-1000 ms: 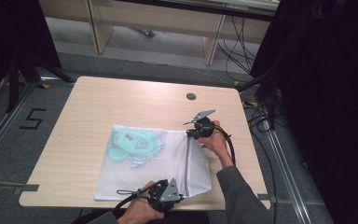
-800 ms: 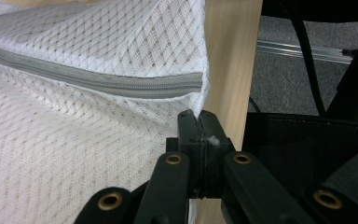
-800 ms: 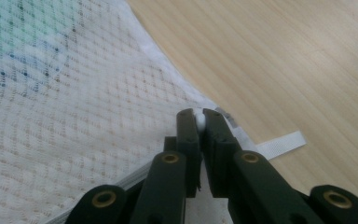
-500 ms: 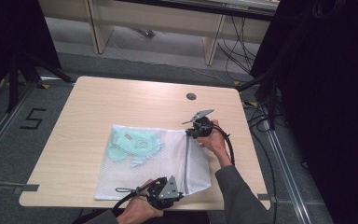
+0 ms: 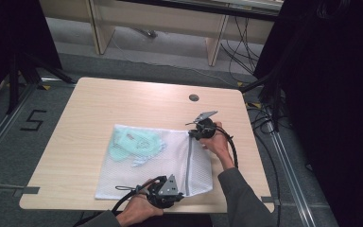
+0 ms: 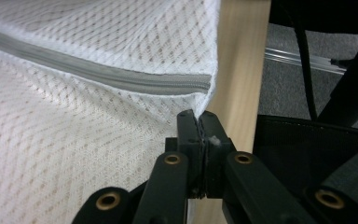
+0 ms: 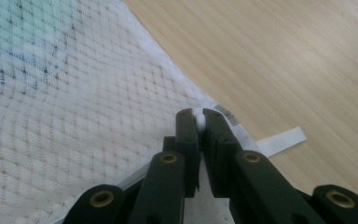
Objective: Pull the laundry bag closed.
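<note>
Grey carpeted floor surrounds my pale wooden worktop [image 5: 123, 101], and a black figure "5" [image 5: 33, 120] is marked on the floor at the left of the high view. Near the worktop's far edge, upper centre-right, sits a small dark round hole [image 5: 194, 97].

Across the lower middle of the worktop lies a white mesh laundry bag [image 5: 142, 172], flat, with a grey zipper [image 5: 187, 163] running across its right part. Inside it, toward its upper left, a mint-green garment [image 5: 134, 144] shows through the mesh; I cannot read any label on it.

My left tongs [image 5: 176, 189] are at the bottom centre of the high view, at the bag's near edge by the end of the zipper. In the left gripper view the left tongs [image 6: 199, 122] are pressed together on the bag's hem just below the zipper's end [image 6: 200, 85].

My right tongs [image 5: 192, 133] are at the bag's far right corner, centre-right in the high view. In the right gripper view the right tongs [image 7: 199, 120] are nearly closed, pinching something small and white at the bag's corner, next to a white fabric tab [image 7: 282, 140] lying on the wood.
</note>
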The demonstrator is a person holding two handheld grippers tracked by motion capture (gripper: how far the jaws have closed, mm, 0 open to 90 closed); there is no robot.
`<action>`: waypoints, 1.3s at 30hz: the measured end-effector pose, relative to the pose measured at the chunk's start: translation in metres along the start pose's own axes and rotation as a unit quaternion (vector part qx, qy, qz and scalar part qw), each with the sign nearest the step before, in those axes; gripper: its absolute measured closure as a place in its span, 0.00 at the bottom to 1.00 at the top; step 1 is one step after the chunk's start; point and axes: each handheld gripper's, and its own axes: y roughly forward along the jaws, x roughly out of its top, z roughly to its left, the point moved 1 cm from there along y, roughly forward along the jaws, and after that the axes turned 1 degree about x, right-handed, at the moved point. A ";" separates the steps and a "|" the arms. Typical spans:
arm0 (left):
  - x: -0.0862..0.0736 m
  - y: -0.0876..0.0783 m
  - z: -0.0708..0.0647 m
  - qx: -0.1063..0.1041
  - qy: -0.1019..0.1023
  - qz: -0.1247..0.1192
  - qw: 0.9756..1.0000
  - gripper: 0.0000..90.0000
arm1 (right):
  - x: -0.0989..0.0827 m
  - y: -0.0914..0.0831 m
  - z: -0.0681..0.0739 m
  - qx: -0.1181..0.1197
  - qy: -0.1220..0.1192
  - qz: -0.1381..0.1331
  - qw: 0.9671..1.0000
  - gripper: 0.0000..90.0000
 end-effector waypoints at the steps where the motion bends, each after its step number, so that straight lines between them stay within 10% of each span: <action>1: 0.000 -0.001 0.001 0.006 0.009 0.011 1.000 0.97 | 0.000 0.000 0.001 0.002 0.010 0.003 1.000 0.94; 19: 0.005 -0.010 0.000 -0.032 -0.034 -0.006 0.999 0.62 | 0.005 -0.019 0.006 -0.026 0.039 -0.011 0.999 0.68; 39: -0.009 -0.063 0.036 0.064 -0.082 -0.018 0.994 0.32 | -0.002 -0.054 0.050 0.003 0.029 -0.054 0.998 0.52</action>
